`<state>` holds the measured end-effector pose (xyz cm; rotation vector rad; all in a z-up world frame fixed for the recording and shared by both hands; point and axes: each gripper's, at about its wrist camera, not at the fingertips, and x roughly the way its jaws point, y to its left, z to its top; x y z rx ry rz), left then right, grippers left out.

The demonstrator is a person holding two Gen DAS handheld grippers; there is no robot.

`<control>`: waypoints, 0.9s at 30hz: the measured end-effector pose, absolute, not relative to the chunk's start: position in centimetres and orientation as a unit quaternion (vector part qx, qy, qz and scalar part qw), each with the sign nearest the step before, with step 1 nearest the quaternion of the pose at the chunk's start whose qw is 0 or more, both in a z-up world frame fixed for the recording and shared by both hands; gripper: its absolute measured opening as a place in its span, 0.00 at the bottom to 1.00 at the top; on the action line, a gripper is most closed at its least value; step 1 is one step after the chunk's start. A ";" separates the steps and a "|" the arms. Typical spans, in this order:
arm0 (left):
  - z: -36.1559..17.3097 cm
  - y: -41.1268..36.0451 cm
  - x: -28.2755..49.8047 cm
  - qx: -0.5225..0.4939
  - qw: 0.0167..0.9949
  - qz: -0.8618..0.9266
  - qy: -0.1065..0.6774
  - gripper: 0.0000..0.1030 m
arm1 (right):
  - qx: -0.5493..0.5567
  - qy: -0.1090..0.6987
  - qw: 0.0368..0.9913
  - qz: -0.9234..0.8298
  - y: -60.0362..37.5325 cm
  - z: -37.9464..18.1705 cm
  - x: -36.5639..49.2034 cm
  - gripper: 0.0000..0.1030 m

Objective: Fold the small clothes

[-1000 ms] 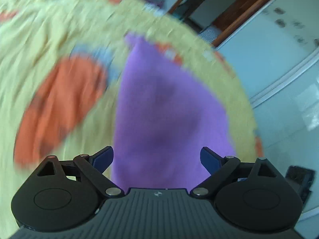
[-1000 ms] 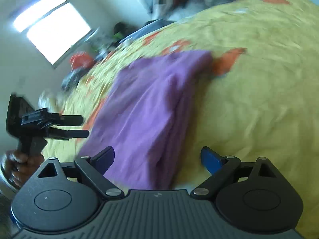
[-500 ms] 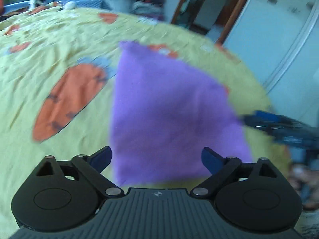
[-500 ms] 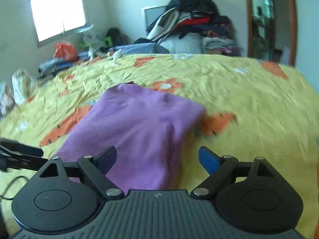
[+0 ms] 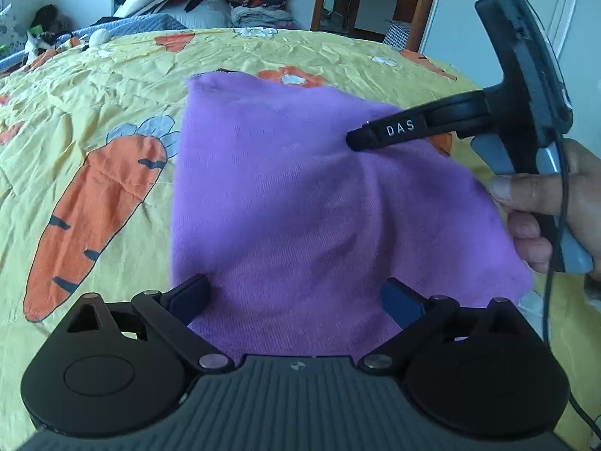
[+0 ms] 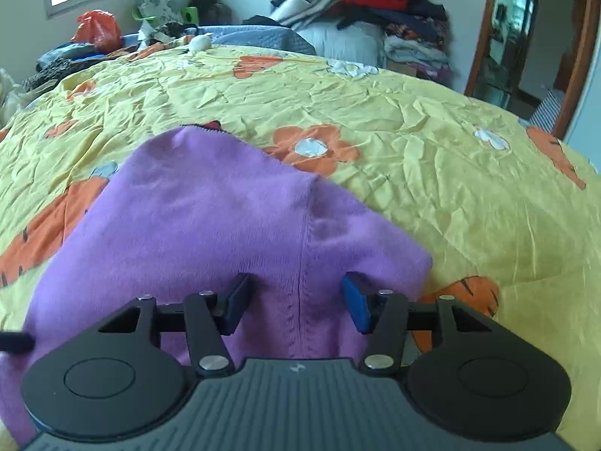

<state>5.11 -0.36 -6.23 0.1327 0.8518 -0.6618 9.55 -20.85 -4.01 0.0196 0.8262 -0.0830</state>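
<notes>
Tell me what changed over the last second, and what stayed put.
The right tongs swung in from the side and now reach over the purple garment, their jaws narrower than before but still apart. The left tongs steadied at its near edge, wide open as before. Neither holds anything. The garment stayed folded on the yellow bedspread.

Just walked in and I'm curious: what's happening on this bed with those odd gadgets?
A person is folding a small purple cloth on a yellow bedspread, using a two-finger tool in each hand instead of bare fingers. Both tools hang over the near part of the cloth with their fingers apart: the left tool and the right tool. Neither is gripping it. The cloth lies in a rough, partly folded shape.
</notes>
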 end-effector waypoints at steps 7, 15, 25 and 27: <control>-3.5 3.3 3.7 0.013 0.867 -0.284 0.409 1.00 | 0.002 0.399 0.915 -0.060 -18.0 -1.8 2.7 0.98; -5.1 6.2 -0.5 0.009 0.861 -0.251 0.443 1.00 | 0.048 0.461 0.882 -0.089 -13.7 -5.0 -8.2 0.99; -7.5 6.1 -3.4 0.060 0.888 -0.208 0.406 1.00 | 0.064 0.413 0.896 -0.150 -11.3 -6.6 -10.8 1.00; -7.8 5.5 -3.1 0.072 0.896 -0.201 0.388 1.00 | 0.067 0.411 0.896 -0.155 -11.3 -6.6 -10.7 1.00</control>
